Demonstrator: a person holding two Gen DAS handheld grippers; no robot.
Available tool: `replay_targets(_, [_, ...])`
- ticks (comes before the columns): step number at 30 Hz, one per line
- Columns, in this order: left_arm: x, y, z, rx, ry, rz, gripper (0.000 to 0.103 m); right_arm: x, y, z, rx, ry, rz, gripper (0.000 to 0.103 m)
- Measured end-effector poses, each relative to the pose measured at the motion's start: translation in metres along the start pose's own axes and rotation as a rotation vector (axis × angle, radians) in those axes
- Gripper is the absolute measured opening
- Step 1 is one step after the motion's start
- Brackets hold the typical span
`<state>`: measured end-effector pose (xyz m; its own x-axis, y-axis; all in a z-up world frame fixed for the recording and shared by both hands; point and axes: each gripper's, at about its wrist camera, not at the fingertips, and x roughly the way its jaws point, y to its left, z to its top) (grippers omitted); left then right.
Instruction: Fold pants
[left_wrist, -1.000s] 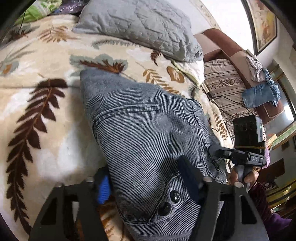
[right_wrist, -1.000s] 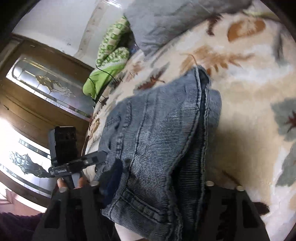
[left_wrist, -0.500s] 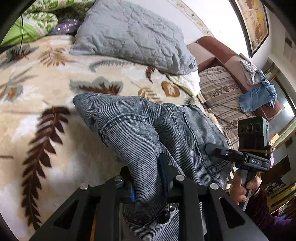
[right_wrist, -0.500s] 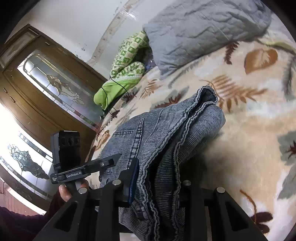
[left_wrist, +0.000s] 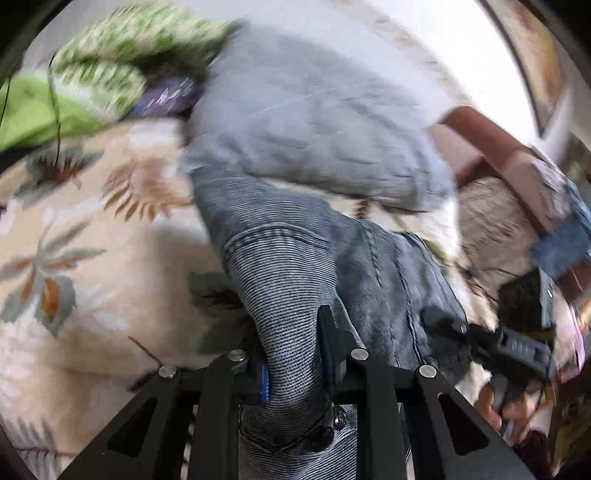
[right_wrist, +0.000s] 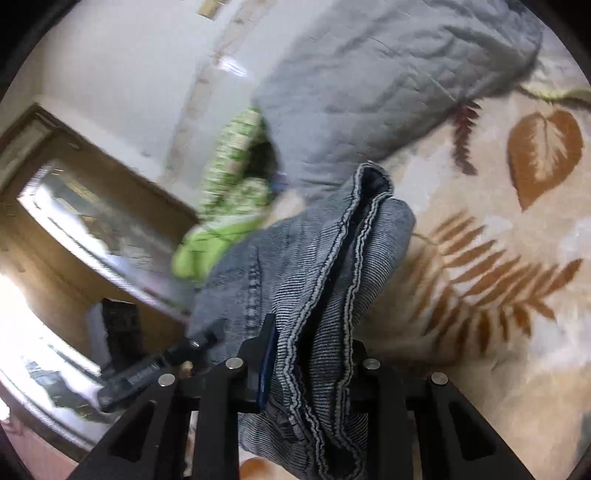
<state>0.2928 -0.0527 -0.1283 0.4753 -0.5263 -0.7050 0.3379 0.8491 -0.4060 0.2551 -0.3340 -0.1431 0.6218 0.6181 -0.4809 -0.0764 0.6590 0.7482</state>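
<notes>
Grip: our left gripper (left_wrist: 291, 350) and right gripper (right_wrist: 306, 354) each pinch the pants (left_wrist: 314, 266) at lower centre, bundle raised over the blanket (left_wrist: 74, 266) | Advice: we should carry both ends level, then lay flat | Obstacles: grey pillow (left_wrist: 314, 122) at top, green bedding (left_wrist: 66, 107) upper left

A cream blanket printed with brown and grey fern leaves (left_wrist: 85, 266) is covering the bed, and a grey quilted pillow (left_wrist: 314, 129) is lying at its far end beside a blurred green-and-white patterned cushion (left_wrist: 110, 70). A white wall (right_wrist: 122, 70) is rising behind them, with a gold-framed picture (left_wrist: 532, 62) hanging above a brown padded sofa (left_wrist: 491, 147). Bright daylight is glaring near a dark wooden door with a patterned glass panel (right_wrist: 92, 218).
</notes>
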Motion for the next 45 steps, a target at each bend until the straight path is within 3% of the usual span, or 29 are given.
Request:
replay_targets(2, [0.030, 0.018, -0.005, -0.020, 0.049, 0.103, 0.030, 0.027, -0.027, -0.003, 0.101, 0.085, -0.091, 0.032])
replay_targets(3, [0.035, 0.022, -0.007, -0.019, 0.061, 0.117, 0.038, 0.032, -0.033, -0.004, 0.119, 0.104, -0.129, 0.034])
replay_targets(5, [0.031, 0.023, -0.007, -0.013, 0.052, 0.108, 0.039, 0.033, -0.035, -0.001, 0.104, 0.108, -0.140, 0.043])
replay_targets(8, [0.006, 0.016, -0.007, 0.024, -0.017, 0.152, 0.043, 0.016, -0.012, 0.005, -0.012, 0.067, -0.235, 0.047])
replay_targets(10, [-0.009, 0.010, -0.008, 0.027, -0.051, 0.164, 0.053, 0.000, 0.006, 0.005, -0.103, 0.008, -0.289, 0.048])
replay_targets(13, [-0.031, 0.001, -0.015, 0.048, -0.093, 0.172, 0.056, -0.022, 0.035, -0.002, -0.221, -0.083, -0.264, 0.048])
replay_targets(16, [-0.038, -0.019, -0.024, 0.135, -0.103, 0.243, 0.065, -0.025, 0.066, -0.019, -0.352, -0.106, -0.253, 0.048])
replay_targets(19, [-0.024, -0.037, -0.041, 0.231, -0.069, 0.354, 0.069, -0.006, 0.078, -0.041, -0.419, -0.020, -0.270, 0.048])
replay_targets(21, [-0.004, -0.033, -0.058, 0.245, 0.037, 0.406, 0.073, 0.012, 0.067, -0.053, -0.407, 0.078, -0.349, 0.048])
replay_targets(22, [0.002, -0.028, -0.066, 0.230, 0.064, 0.409, 0.074, 0.024, 0.053, -0.061, -0.377, 0.136, -0.389, 0.048])
replay_targets(26, [-0.017, -0.020, -0.065, 0.147, 0.019, 0.371, 0.075, 0.005, 0.048, -0.061, -0.307, 0.121, -0.363, 0.047])
replay_targets(30, [-0.060, -0.020, -0.080, 0.076, -0.097, 0.311, 0.075, -0.039, 0.051, -0.072, -0.260, 0.020, -0.330, 0.048])
replay_targets(33, [-0.090, -0.030, -0.094, 0.068, -0.177, 0.310, 0.082, -0.074, 0.075, -0.088, -0.334, -0.088, -0.333, 0.048])
replay_targets(39, [-0.154, -0.057, -0.117, 0.092, -0.320, 0.469, 0.089, -0.128, 0.124, -0.122, -0.423, -0.306, -0.378, 0.065])
replay_targets(42, [-0.182, -0.072, -0.128, 0.139, -0.392, 0.532, 0.102, -0.141, 0.145, -0.134, -0.464, -0.367, -0.382, 0.068])
replay_targets(45, [-0.207, -0.085, -0.131, 0.177, -0.453, 0.559, 0.102, -0.149, 0.164, -0.147, -0.496, -0.383, -0.385, 0.069])
